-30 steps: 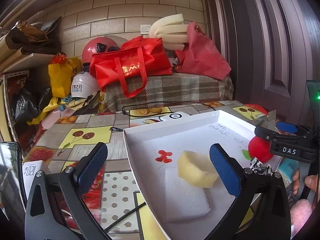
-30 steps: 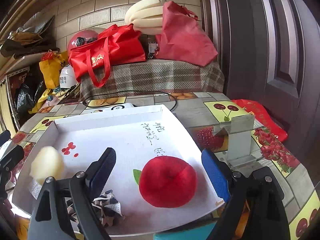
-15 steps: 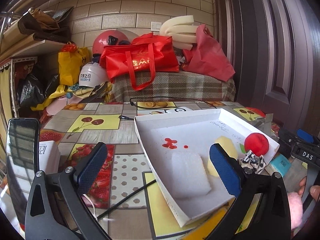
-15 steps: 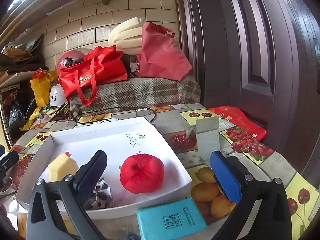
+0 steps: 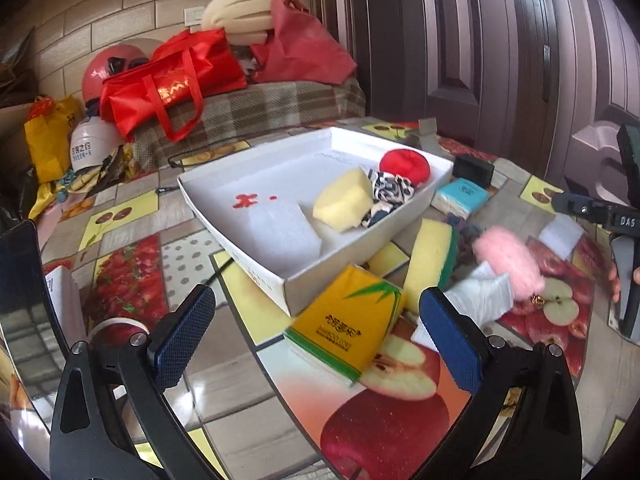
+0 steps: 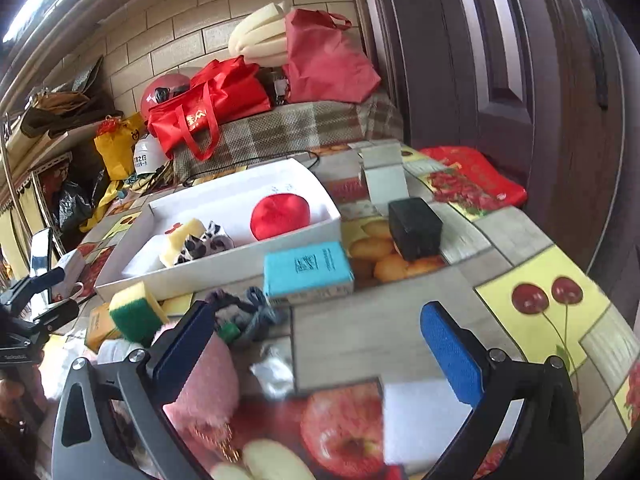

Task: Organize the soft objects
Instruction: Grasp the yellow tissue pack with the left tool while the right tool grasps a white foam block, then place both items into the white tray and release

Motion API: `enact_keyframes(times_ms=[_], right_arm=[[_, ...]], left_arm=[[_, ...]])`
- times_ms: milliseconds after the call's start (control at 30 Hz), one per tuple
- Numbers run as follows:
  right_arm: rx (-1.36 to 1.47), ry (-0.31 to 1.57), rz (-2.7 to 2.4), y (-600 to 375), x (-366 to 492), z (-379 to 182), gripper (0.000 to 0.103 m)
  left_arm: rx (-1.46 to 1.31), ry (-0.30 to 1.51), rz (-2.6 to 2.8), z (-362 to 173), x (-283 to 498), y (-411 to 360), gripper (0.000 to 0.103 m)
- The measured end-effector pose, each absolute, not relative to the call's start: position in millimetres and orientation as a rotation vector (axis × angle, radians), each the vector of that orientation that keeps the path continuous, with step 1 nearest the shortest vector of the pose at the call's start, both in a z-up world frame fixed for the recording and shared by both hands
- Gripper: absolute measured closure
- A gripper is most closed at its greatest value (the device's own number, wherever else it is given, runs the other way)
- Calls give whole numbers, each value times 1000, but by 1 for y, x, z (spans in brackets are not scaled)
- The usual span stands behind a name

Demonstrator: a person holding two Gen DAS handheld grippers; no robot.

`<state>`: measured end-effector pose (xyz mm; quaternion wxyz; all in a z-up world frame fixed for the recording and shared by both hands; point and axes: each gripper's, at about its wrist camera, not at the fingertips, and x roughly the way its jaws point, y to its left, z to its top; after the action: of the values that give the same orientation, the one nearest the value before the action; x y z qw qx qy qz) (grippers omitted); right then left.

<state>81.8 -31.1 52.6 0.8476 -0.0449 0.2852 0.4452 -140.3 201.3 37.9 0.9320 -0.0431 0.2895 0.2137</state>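
1. Between our right claw (image 6: 316,356) pads nothing is gripped; its jaws have just been opening and stand wide, hovering above the fruit-patterned worktop (image 6: 532,248).
2. Just left of it lies the fluffy pink plush toy (image 6: 204,384), loose, probably the nearest candidate to pick.
3. Our left claw (image 5: 316,340) is likewise wide and empty, aimed at the yellow paper tissue pack (image 5: 346,324) leaning against the box.
4. Beyond sit the yellow-and-green scouring sponge (image 5: 430,258) and the teal tissue pack (image 5: 460,197), unsorted.
5. Farther out, the white cardboard tray box (image 5: 224,220) already collects a red plush ball (image 5: 404,165), a yellow foam block (image 5: 344,202) and a black-and-white patterned cloth (image 5: 390,192), so we judge sorting partly done.
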Motion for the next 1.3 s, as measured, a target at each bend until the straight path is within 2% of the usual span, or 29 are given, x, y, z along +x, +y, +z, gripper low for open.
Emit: enact_keyframes(times_ms=[267,400,667,767,867,900,933,967,1133,1300], right_arm=[[-10,765,881,-109,128,46,0],[-66,773,905,-105,123,44,0],[-281,844,913,-64,113,28,0],[-352,866,888,-48,112,18,0],[-456,833,834,-34,105,14,0],[-478,824,822,-32,102,13,0],[-482,814,828,-32,100,14,5],[-475,800,836,-34,99,16,13],[-376,707,857,-54,95,33,13],[-228,479,842,-79,80,59,13]], left_arm=[[-11,840,327,6,-105,186,0],[73,860,330,3,-100,174,0],[-62,872,311,4,-99,200,1],[-46,884,312,3,-94,198,6],[-49,868,315,5,-97,197,26],[-52,859,326,6,-99,198,38],[-51,855,339,6,-99,198,40],[-41,846,347,8,-101,196,41],[59,761,369,18,-112,169,51],[138,650,459,30,-126,152,51]])
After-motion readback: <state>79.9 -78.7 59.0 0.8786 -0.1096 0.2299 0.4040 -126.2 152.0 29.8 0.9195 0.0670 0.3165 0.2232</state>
